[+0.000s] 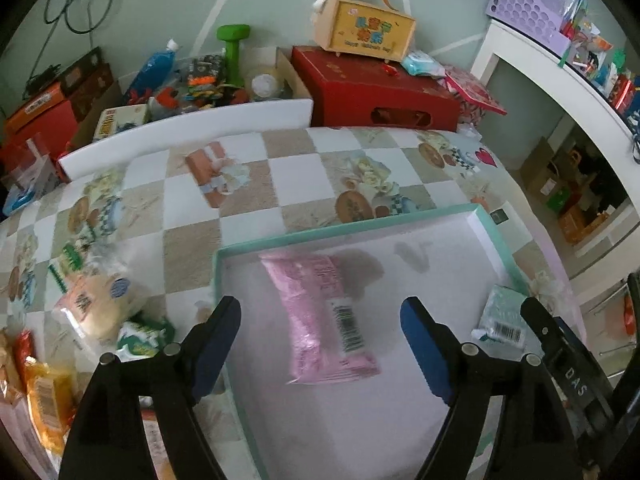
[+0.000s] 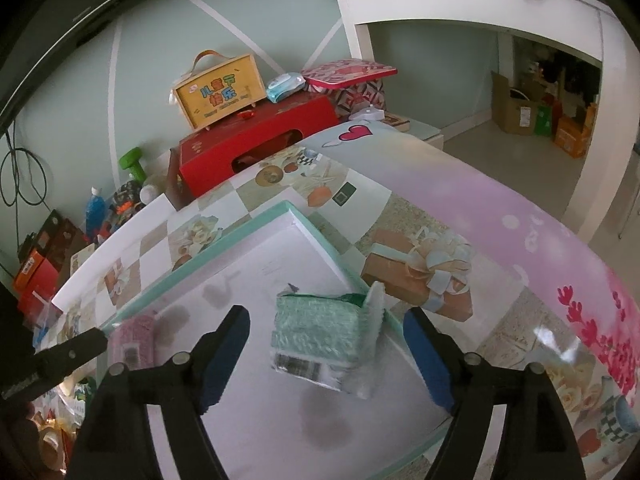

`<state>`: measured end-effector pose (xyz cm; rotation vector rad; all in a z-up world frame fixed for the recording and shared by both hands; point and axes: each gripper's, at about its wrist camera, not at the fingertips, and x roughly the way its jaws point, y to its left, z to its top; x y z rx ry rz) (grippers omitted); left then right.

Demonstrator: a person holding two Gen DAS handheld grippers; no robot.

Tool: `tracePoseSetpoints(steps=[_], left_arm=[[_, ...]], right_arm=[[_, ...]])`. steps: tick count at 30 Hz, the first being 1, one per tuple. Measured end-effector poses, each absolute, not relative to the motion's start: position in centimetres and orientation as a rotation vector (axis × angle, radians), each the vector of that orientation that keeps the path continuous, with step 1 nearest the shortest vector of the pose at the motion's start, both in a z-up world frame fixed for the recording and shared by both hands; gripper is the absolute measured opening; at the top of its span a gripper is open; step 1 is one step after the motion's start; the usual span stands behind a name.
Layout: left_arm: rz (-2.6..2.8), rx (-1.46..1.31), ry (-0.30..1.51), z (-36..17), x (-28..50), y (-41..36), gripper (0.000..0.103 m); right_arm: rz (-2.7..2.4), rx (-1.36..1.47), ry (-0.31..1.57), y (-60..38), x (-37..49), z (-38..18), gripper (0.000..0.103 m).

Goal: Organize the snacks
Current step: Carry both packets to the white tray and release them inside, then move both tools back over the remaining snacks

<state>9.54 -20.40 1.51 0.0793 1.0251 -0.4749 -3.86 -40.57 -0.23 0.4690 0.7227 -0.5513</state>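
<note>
Both tools gape, left tool over pink packet, right tool over green packet.

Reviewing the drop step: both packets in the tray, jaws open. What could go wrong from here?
1. The mint-green crinkled snack packet looks propped against the wall of the shallow teal-rimmed white cardboard tray; it may tip out.
2. The open left gripper straddles the pink foil snack packet; pulling away could snag it.
</note>
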Motion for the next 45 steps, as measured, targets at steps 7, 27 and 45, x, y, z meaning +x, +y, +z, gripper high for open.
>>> tracePoseSetpoints(steps=[7,27,45], left_arm=[[-0.382,0.064,1.016,1.4,9.2,-17.2,0.099],[-0.246,-0.002,0.939,3.3,6.0,-7.9,0.099],[-0.015,-0.113,0.975,2.7,2.8,4.9,0.099]], right_arm=[[-0.535,0.476,0.745,-40.2,-3.6,-0.7,0.103],[-0.499,0.379,0.712,-37.3,-2.9,1.5,0.103],[-0.257,0.378,0.754,-28.7,-2.3,3.0,0.103]])
